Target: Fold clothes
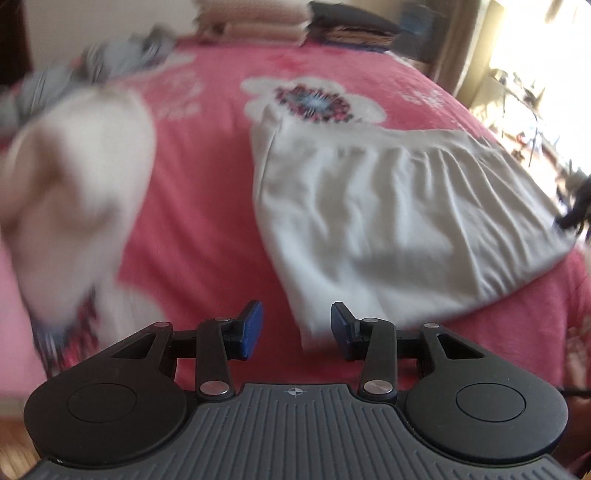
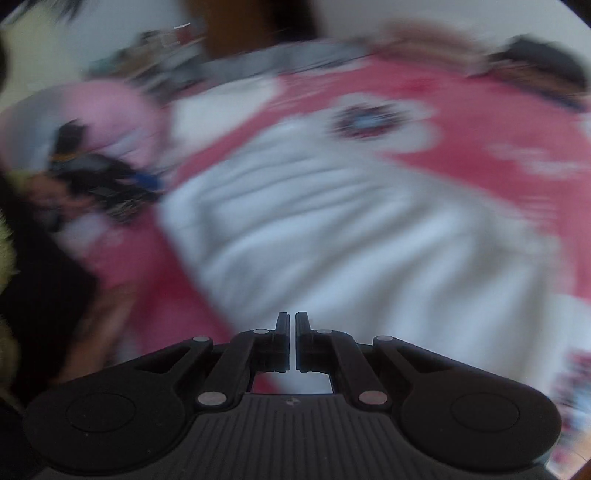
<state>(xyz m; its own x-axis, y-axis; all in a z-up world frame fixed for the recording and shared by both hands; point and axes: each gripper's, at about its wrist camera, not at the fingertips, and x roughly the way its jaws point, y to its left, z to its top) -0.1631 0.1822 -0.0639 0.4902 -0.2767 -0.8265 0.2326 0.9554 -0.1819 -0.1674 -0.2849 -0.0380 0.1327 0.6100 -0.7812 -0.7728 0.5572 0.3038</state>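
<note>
A white garment (image 1: 399, 214) lies flat and folded on the pink flowered bedspread (image 1: 207, 206). Its near corner reaches down between my left gripper's blue pads (image 1: 251, 328). My left gripper (image 1: 295, 328) is open and empty, just above the bed. A second whitish cloth (image 1: 77, 206) lies blurred at the left. In the right wrist view the white garment (image 2: 332, 229) spreads ahead, blurred. My right gripper (image 2: 291, 339) is shut with only a thin slit between the fingers, and nothing shows in it. The other gripper (image 2: 107, 181) shows blurred at the left.
Folded stacks of beige (image 1: 251, 22) and dark (image 1: 351, 26) clothes stand at the far edge of the bed. A grey striped garment (image 1: 92, 70) lies crumpled at the far left. A bright window (image 1: 535, 74) is at the right. A person in pink (image 2: 81, 122) shows at the left.
</note>
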